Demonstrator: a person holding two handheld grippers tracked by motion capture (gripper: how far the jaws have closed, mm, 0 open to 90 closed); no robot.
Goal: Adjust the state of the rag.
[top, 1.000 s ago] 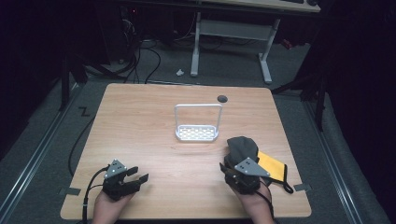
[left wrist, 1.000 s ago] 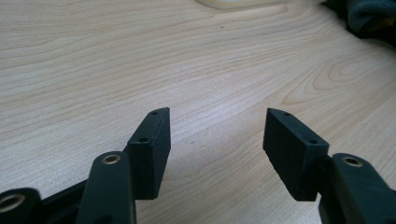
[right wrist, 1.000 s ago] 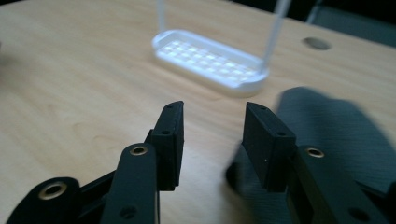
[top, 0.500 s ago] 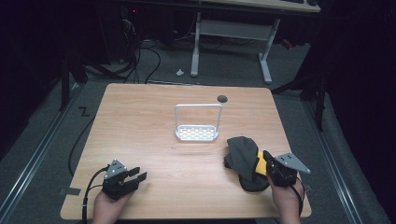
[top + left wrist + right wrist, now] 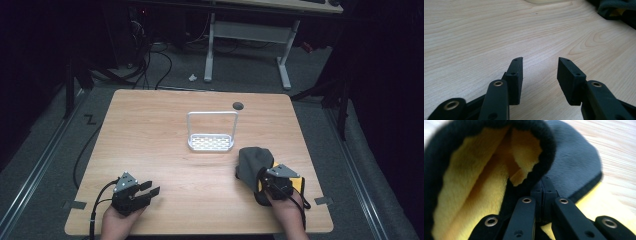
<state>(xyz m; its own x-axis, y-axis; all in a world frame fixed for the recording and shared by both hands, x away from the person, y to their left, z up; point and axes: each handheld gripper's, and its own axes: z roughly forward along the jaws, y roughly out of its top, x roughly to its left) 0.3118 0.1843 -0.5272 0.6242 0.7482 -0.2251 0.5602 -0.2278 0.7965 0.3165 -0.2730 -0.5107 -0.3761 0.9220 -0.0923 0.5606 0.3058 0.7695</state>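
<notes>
A dark grey cloth with a yellow underside lies bunched at the table's front right. My right gripper sits on its near side, shut on the cloth's black hem. In the right gripper view the jaws are closed together on that hem, with the cloth folded up and its yellow inner face arching over on the left. My left gripper rests at the front left, open. In the left gripper view, my left gripper has only bare wood between its jaws.
A white wire-handled rack stands at the middle of the wooden table. A dark round grommet sits near the far edge. Desk legs and cables stand on the floor beyond the table.
My right gripper swung out to the right with the cloth's edge, then came back left over the cloth; less yellow shows now. The left gripper has stayed put.
</notes>
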